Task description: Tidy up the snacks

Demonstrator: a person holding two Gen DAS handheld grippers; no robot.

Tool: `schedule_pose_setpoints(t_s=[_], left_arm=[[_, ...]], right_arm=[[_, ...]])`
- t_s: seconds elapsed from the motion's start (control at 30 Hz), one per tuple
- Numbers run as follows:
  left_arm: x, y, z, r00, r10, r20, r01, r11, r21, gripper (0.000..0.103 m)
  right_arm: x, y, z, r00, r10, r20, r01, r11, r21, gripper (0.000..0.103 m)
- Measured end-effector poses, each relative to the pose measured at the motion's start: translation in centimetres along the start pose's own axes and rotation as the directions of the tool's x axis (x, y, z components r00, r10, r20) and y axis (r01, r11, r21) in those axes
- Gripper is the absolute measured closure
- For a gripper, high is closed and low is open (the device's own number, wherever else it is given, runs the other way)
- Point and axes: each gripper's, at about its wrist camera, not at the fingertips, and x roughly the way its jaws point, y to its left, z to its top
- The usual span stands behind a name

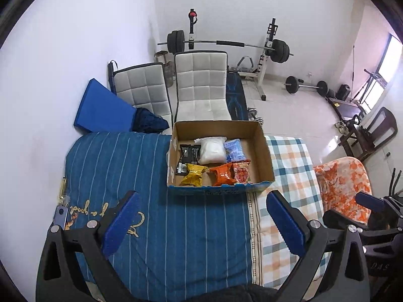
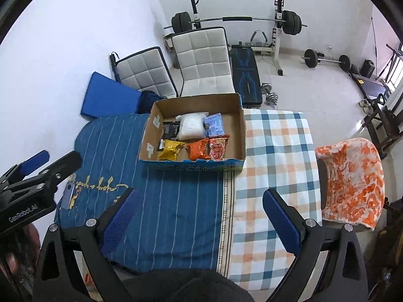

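An open cardboard box (image 1: 262,151) (image 2: 239,123) sits on the bed, holding several snack packs: a black pack (image 1: 187,157), a white bag (image 1: 212,150) (image 2: 191,125), a blue pack (image 1: 234,149), a yellow pack (image 1: 193,175) (image 2: 170,149), an orange pack (image 1: 221,173) (image 2: 199,149) and a red pack (image 1: 241,172) (image 2: 218,147). My left gripper (image 1: 201,216) hangs open and empty above the blue striped cover, short of the box. My right gripper (image 2: 199,214) is likewise open and empty, above the seam between the covers. The left gripper (image 2: 50,161) also shows at the right wrist view's left edge.
The bed has a blue striped cover (image 1: 156,201) and a checked sheet (image 2: 274,156). Two white padded chairs (image 1: 201,85) stand behind the box, with a blue mat (image 1: 100,108) on the left. An orange patterned cloth (image 2: 352,176) drapes a seat on the right. Barbell rack (image 1: 226,44) at the back.
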Motion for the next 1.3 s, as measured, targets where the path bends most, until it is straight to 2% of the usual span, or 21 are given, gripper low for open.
schedule_pose_setpoints(t_s=[0.3, 0.73, 1.3], left_arm=[[-1.4, -0.5, 0.8, 0.998, 0.02, 0.064, -0.02, 1.0, 0.002, 0.0], [-2.4, -0.1, 1.1, 0.994, 0.035, 0.099, -0.035, 0.999, -0.008, 0.0], [-3.1, 0.0, 0.6, 0.993, 0.036, 0.109, -0.035, 0.999, -0.013, 0.0]], right_arm=[[-1.7, 0.1, -0.1, 0.998, -0.044, 0.044, 0.044, 0.999, 0.005, 0.003], [-5.2, -0.3, 1.6, 0.981, -0.105, 0.161, 0.103, 0.995, 0.019, 0.003], [-6.2, 0.4, 1.6, 0.977, -0.106, 0.183, 0.106, 0.994, 0.006, 0.003]])
